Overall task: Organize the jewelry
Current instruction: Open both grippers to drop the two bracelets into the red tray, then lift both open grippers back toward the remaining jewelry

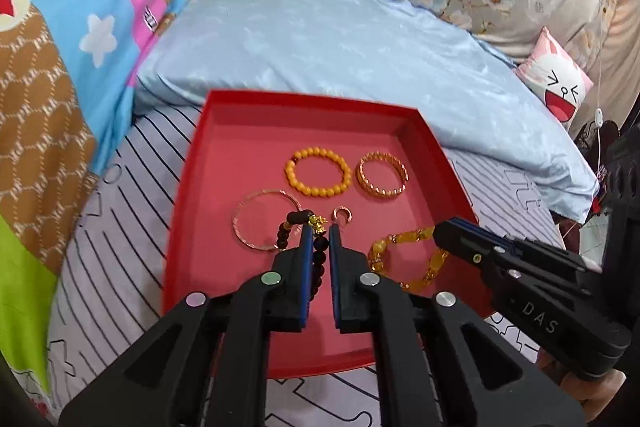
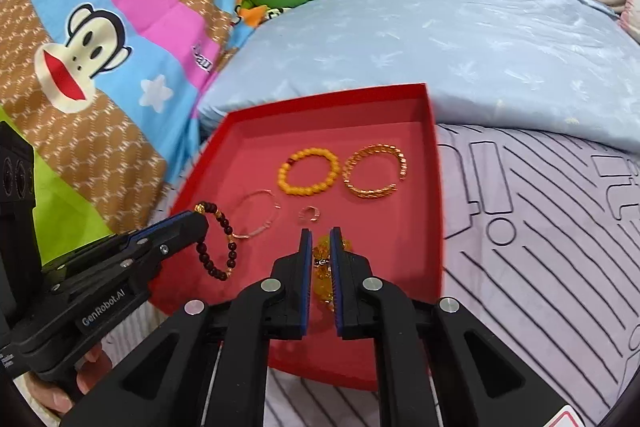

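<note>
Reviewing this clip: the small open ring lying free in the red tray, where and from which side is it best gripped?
Probably the closed arc of the small ring, from above: it lies flat on the red tray, with a gap in its band, so fingers should straddle solid metal opposite the gap.

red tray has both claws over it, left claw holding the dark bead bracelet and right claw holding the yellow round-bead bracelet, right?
Not quite. The right claw holds the amber bracelet; the yellow round-bead bracelet lies free in the red tray, as the right wrist view shows. The rest stands: both claws are over the tray, and the left claw holds the dark bead bracelet.
</note>
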